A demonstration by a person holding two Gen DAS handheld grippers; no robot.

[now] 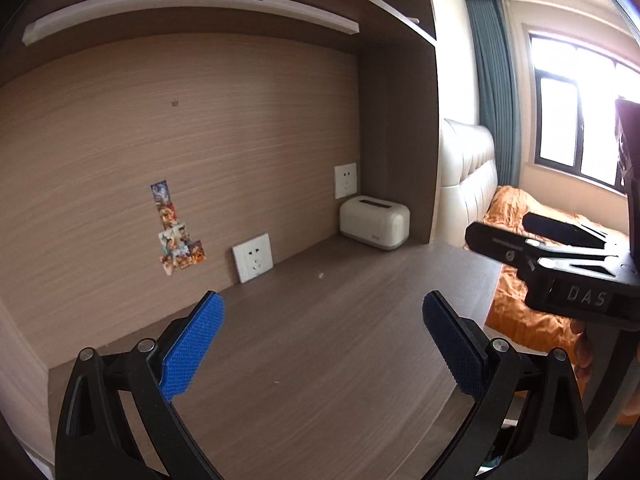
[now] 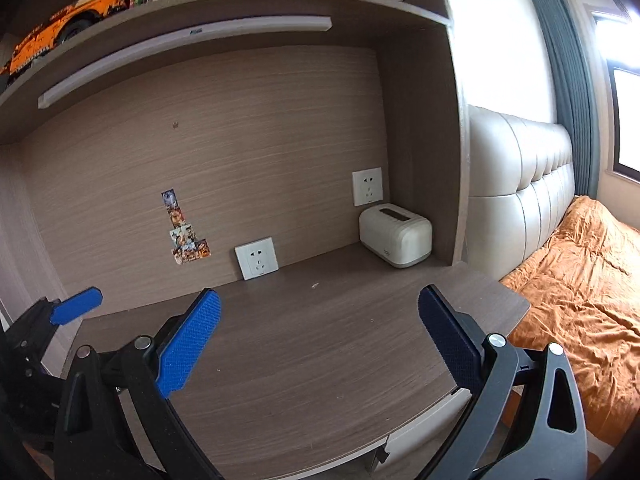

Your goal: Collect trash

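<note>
Hovering over the desk (image 1: 320, 352), left gripper (image 1: 324, 312) gapes empty; a pale scrap (image 1: 320, 275), possibly trash, lies near the back wall.

Right wrist view: right gripper (image 2: 320, 308) likewise spread, holding nothing; same scrap (image 2: 315, 285) ahead. Risk: wide pads skidding over something so flat.

The surface (image 2: 304, 360) is backed by a wall panel (image 2: 240, 140) and closed at its right by a side panel (image 2: 420, 152). A box-shaped container (image 2: 395, 235) is set in the back right corner, just below one socket (image 2: 367, 186). A second socket (image 2: 256, 258) is found to its left at surface level, with stickers (image 2: 185, 228) further left. A shelf (image 2: 224, 0) is placed above. A bed (image 2: 580, 300) lies to the right of the surface.
</note>
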